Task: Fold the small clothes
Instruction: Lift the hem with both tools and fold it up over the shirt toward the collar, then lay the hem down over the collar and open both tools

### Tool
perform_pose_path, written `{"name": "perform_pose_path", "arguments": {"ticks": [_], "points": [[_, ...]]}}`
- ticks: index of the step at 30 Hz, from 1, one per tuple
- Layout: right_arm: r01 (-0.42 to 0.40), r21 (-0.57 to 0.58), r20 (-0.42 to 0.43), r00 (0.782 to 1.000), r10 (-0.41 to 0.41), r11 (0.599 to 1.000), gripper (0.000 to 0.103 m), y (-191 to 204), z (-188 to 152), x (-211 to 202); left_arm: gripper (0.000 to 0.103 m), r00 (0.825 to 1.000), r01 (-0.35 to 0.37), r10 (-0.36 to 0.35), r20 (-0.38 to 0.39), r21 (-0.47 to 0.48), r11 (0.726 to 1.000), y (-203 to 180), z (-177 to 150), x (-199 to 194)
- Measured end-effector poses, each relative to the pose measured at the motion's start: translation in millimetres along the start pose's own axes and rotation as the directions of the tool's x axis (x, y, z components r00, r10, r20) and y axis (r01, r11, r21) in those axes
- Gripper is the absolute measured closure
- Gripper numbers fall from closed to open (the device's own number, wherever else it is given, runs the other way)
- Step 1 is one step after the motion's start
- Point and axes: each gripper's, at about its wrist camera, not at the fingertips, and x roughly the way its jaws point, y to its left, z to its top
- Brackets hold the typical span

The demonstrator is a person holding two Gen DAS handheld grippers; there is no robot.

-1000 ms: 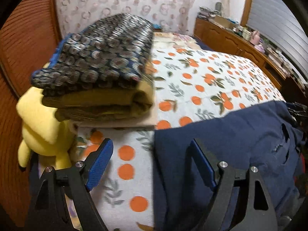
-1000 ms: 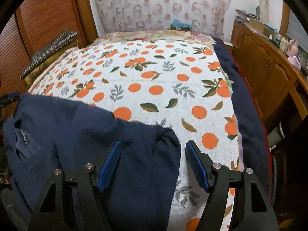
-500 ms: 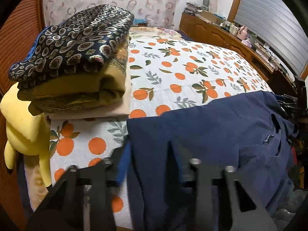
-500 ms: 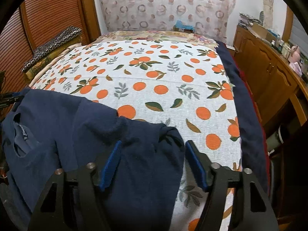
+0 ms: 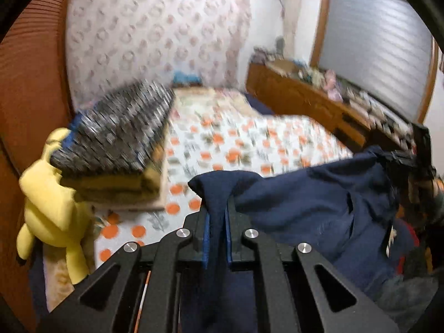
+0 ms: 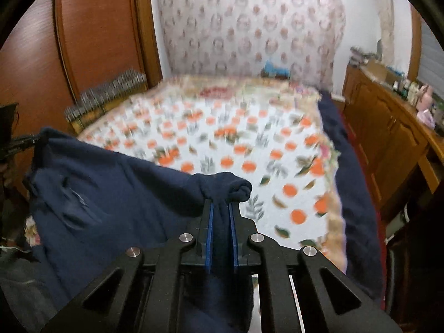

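From the left wrist we see our left gripper (image 5: 216,213) clamped on a corner of the navy garment (image 5: 319,199), cloth pinched between its blue pads above the orange-print bedspread (image 5: 249,144)

From the right wrist, our right gripper (image 6: 221,213) pinches another bunched corner likewise

**Two wrist views over one bed**

Each fisheye view is taken from just behind its gripper's fingers, seen close at the bottom centre, and is aimed forward and slightly down across the bedspread (image 5: 249,138) toward the patterned curtain (image 6: 249,27). Shared are the navy garment (image 5: 319,202), folded stack (image 6: 105,97) and sideboard (image 6: 388,127).
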Motion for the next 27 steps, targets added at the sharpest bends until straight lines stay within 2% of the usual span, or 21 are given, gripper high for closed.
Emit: {"name": "perform_pose_path", "arguments": {"ticks": [2, 5, 10, 13, 16, 19, 23, 25, 27], "points": [[0.015, -0.009, 0.041, 0.999, -0.014, 1.000, 0.093, 1.2, 5.7, -22.8, 0.094, 0.998, -0.008, 0.008, 0.061, 0.007, 1.000, -4.8, 9.7, -16.7], [0.042, -0.028, 0.103, 0.994, -0.039, 0.999, 0.094, 5.1, 14.6, -56.8, 0.094, 0.991, 0.016, -0.018, 0.135, 0.018, 1.000, -15.0, 23.5, -39.0], [0.098, -0.047, 0.209, 0.974, -0.086, 0.994, 0.094, 16.2, 29.1, -113.7, 0.094, 0.969, 0.026, -0.040, 0.243, 0.060, 0.998, -34.4, 46.3, -79.7], [0.126, -0.056, 0.283, 0.953, -0.105, 0.990, 0.094, 23.8, 36.9, -149.0, 0.094, 0.950, 0.033, -0.054, 0.308, 0.070, 0.997, -40.0, 61.4, -103.6], [0.144, -0.071, 0.356, 0.928, -0.110, 0.987, 0.094, 32.4, 46.0, -183.9, 0.094, 0.929, 0.086, -0.106, 0.354, 0.072, 0.994, -37.1, 75.9, -124.1], [0.184, -0.092, 0.417, 0.900, -0.130, 0.979, 0.094, 40.4, 57.2, -215.7, 0.094, 0.909, 0.064, -0.096, 0.406, 0.093, 0.994, -36.1, 91.8, -142.6], [0.207, -0.093, 0.479, 0.867, -0.138, 0.974, 0.094, 42.5, 71.3, -243.3, 0.094, 0.873, 0.080, -0.110, 0.475, 0.083, 0.993, -30.6, 110.5, -158.6], [0.217, -0.094, 0.501, 0.854, -0.143, 0.972, 0.094, 42.6, 79.3, -246.1, 0.094, 0.866, 0.059, -0.094, 0.491, 0.086, 0.995, -29.1, 120.7, -153.6], [0.228, -0.094, 0.497, 0.854, -0.153, 0.969, 0.094, 40.4, 89.3, -232.7, 0.094, 0.877, 0.053, -0.082, 0.474, 0.073, 0.996, -25.2, 129.9, -136.7]]}}
